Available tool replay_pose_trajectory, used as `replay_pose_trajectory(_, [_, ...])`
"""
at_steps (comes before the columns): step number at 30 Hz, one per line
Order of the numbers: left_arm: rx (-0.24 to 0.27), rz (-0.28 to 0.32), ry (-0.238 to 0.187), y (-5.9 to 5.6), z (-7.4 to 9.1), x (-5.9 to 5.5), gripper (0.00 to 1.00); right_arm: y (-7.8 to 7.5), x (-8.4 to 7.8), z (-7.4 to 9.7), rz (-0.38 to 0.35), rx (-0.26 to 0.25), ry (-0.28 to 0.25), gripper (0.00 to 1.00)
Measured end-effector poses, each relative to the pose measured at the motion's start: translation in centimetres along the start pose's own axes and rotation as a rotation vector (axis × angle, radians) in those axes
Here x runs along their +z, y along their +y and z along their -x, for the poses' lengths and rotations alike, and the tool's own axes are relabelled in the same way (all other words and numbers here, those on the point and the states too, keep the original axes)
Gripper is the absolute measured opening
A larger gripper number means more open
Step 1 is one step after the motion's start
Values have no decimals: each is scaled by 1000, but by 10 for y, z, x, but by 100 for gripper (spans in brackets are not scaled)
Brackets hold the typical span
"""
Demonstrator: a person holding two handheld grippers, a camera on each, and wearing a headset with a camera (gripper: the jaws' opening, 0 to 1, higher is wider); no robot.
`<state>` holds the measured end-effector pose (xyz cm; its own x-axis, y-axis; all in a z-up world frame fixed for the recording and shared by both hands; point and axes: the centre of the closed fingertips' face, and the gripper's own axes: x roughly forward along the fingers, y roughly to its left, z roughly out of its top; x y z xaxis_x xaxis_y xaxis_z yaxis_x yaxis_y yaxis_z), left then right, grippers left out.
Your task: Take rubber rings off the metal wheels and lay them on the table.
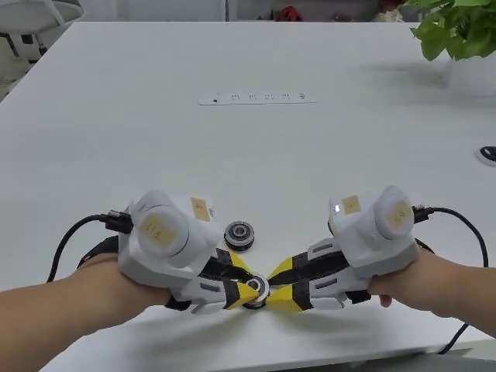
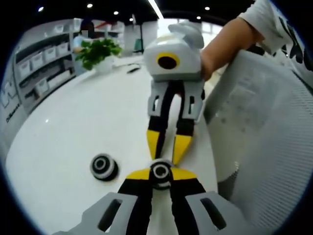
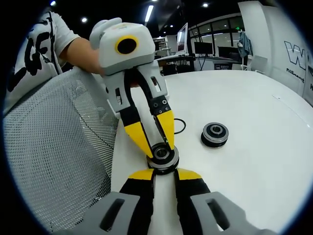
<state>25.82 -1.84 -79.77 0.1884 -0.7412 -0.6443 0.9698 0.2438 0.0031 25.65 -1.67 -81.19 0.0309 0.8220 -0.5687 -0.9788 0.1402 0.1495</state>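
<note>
A small metal wheel with a black rubber ring [image 1: 256, 290] is held just above the table's near edge, between both grippers. My left gripper [image 1: 242, 280] comes in from the left and is shut on the wheel [image 2: 160, 171]. Its yellow tips sit on either side of the wheel. My right gripper [image 1: 277, 285] meets it from the right. Its narrow jaws close on the rim of the same wheel [image 3: 163, 155]. A second wheel [image 1: 239, 234], ring still on, lies flat on the table just behind the grippers.
The white table [image 1: 256, 155] stretches far ahead. A white power strip [image 1: 256, 98] lies across its middle and a potted plant [image 1: 457, 31] stands at the back right corner. Cables trail from both grippers. A mesh chair back [image 3: 58, 147] is near the table edge.
</note>
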Motion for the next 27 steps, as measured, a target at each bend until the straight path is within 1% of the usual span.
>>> replay_pose_trajectory(3, [5,3,-6,0,0,0,14,0,-1,1,-5,0,2,13])
replay_pose_trajectory(6, [6,-1,-7,1,0,0,13,0,-2,1,-11,-3,5,7])
replay_pose_trajectory(8, [7,-5,-5,1,-1,1,13,-3,-3,2,-9,-17,8,2])
replay_pose_trajectory(11, [11,-8,-3,1,0,1,13,-3,-3,1,-14,-14,12,2])
replay_pose_trajectory(13, [11,-22,2,1,0,0,13,-3,-3,1,-37,-20,8,1])
replay_pose_trajectory(17, [19,-36,13,0,0,0,13,-6,-4,2,-151,-20,-13,0])
replay_pose_trajectory(19, [23,-32,12,0,0,0,13,-6,-3,2,-170,-18,-13,0])
replay_pose_trajectory(21, [27,-32,14,1,1,0,13,-7,-1,4,-211,-17,-24,0])
replay_pose_trajectory(22, [28,-34,16,1,1,0,12,-7,0,6,-251,-15,-39,0])
replay_pose_trajectory(23, [30,-34,18,1,0,0,12,-8,2,7,-274,-19,-59,0])
replay_pose_trajectory(24, [32,-32,19,1,1,0,12,-9,6,10,-314,-12,-92,0])
replay_pose_trajectory(25, [33,-31,21,1,1,0,12,-11,4,12,-329,-22,-82,0])
replay_pose_trajectory(26, [33,-31,21,1,1,0,12,-11,6,12,-321,-20,-96,0])
replay_pose_trajectory(27, [34,-30,21,0,1,0,12,-11,7,13,-338,-21,-105,0])
